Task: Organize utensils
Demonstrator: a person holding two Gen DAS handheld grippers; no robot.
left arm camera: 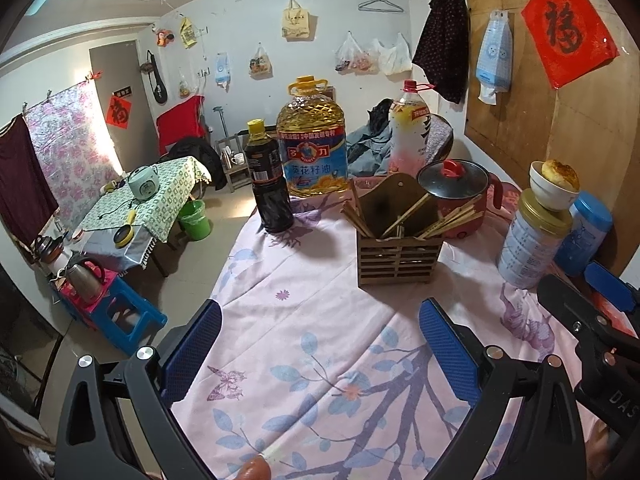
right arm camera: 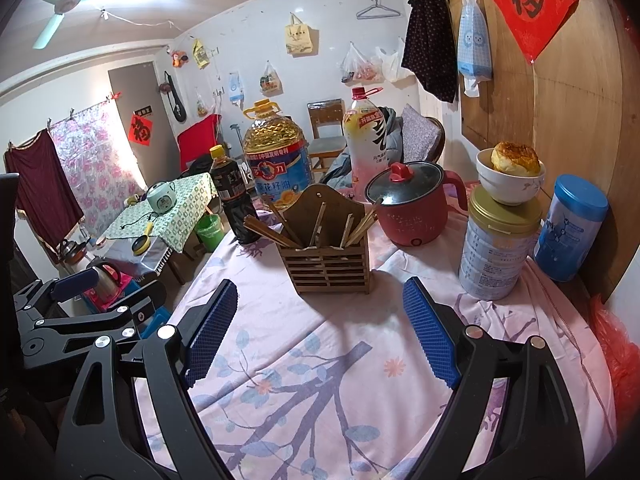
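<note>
A slatted wooden utensil holder (left arm camera: 396,258) stands on the pink floral tablecloth (left arm camera: 304,320), with several wooden chopsticks (left arm camera: 404,216) leaning in it at mixed angles. It also shows in the right wrist view (right arm camera: 330,266), with its chopsticks (right arm camera: 264,226). My left gripper (left arm camera: 320,354) is open and empty, low over the cloth in front of the holder. My right gripper (right arm camera: 318,330) is open and empty, just short of the holder. The right gripper appears at the right edge of the left wrist view (left arm camera: 580,300), and the left gripper at the left edge of the right wrist view (right arm camera: 92,292).
Behind the holder stand a dark sauce bottle (left arm camera: 268,184), a large oil jug (left arm camera: 312,140), a tall drink bottle (left arm camera: 408,128) and a red electric pot (left arm camera: 460,196). At right are a tin (left arm camera: 528,240) with a bowl and bun on top, and a blue canister (left arm camera: 584,236). The table's left edge drops to the floor.
</note>
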